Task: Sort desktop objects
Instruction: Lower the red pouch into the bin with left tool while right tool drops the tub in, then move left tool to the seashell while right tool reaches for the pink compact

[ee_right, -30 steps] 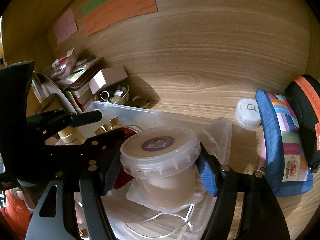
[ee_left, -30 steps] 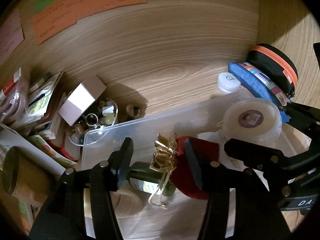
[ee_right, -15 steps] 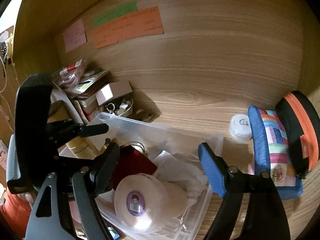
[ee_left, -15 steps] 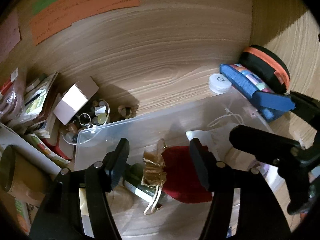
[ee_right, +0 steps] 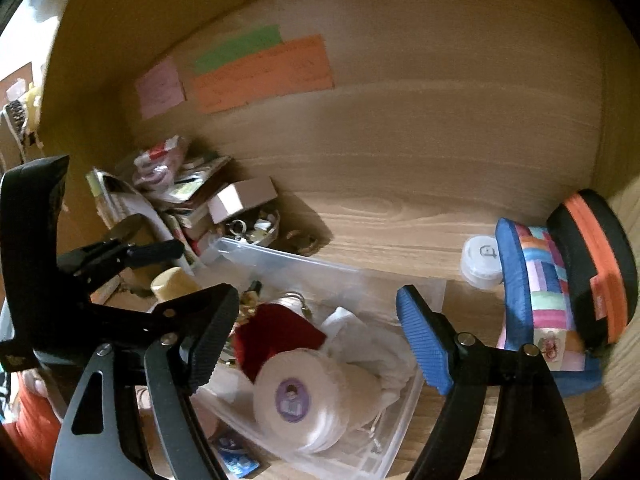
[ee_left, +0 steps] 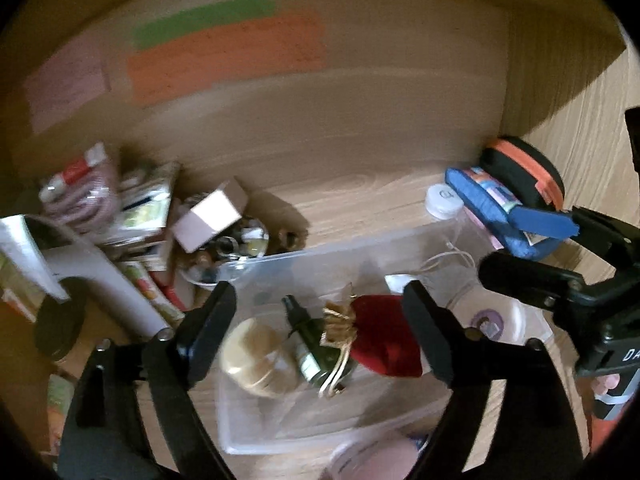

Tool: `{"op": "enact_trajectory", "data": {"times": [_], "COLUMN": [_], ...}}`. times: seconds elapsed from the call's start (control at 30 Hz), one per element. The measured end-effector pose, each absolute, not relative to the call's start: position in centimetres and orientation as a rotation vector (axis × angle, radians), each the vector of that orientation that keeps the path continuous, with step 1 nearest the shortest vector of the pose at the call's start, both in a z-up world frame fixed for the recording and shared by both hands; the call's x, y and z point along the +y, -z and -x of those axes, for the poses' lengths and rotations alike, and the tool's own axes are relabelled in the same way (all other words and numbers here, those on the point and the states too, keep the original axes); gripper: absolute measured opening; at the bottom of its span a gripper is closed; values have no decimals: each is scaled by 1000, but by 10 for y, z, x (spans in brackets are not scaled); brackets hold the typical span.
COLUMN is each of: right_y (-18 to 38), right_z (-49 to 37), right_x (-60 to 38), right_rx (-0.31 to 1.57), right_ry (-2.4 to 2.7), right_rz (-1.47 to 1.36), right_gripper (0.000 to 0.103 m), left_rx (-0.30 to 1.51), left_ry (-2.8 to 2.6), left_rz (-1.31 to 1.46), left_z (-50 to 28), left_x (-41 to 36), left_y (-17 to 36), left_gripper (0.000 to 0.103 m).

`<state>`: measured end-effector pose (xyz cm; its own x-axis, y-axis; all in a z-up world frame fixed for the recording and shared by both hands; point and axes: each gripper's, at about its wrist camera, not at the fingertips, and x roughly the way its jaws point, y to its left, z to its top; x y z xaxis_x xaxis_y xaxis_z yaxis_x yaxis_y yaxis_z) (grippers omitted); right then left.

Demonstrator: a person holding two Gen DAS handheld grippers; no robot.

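Desk inventory, wood-grain desktop (ee_right: pixel 400 216) w/ wood back panel.

1. Clear rectangular plastic bin (ee_left: pixel 304 264), centre front. Contents:
 - red velvet pouch w/ gold tie (ee_left: pixel 384 340), lying mid-bin;
 - dark green glass bottle w/ black cap (ee_left: pixel 308 340), on its side, touching pouch's gold tie;
 - cream round-lidded jar (ee_left: pixel 252 352), just left of bottle;
 - translucent white round tub w/ purple label on lid (ee_right: pixel 296 396), tipped on its side at bin's right end, resting on crumpled white cloth/bag w/ cord (ee_right: pixel 352 332).
2. Left gripper (ee_left: pixel 316 320): black fingers, jaws opening, wide apart; nothing gripped. Pouch, bottle and jar show between the fingers but lie below in bin, pads not on them.
3. Right gripper (ee_right: pixel 320 332): one black pad, one blue pad, spread wide, nothing held. Tub lies beneath the gap, clear of both pads.
4. Right of bin: small white round screw-cap container (ee_right: pixel 482 260), then blue patchwork fabric pouch (ee_right: pixel 536 280), then black zip case w/ orange band (ee_right: pixel 596 256), the two cases leaning together.
5. Left of bin: pale pink cardboard box (ee_right: pixel 240 198) atop clutter pile – packets, booklets, small dish of odds; detail blurred.
6. Back panel: green, orange, pink paper notes (ee_right: pixel 260 72); text unreadable.
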<state>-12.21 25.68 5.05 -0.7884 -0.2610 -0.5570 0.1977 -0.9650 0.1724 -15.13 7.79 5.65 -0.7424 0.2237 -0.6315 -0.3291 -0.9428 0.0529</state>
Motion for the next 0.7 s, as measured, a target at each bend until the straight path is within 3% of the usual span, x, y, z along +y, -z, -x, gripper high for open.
{"op": "enact_trajectory", "data": {"times": [0.37, 0.7], "right_y": [-67, -54], "right_z": [63, 19], "right_x": [228, 185], "right_rx": [-25, 175], "right_ry": [2803, 2815], "right_rz": [-849, -864], "right_gripper": [85, 89], "left_rx": [196, 184], "left_ry": [-2724, -2734], "left_rz": [902, 938], "left_z": [98, 52], "left_x": [28, -21], "left_y": [-71, -50], "left_gripper": [99, 99]}}
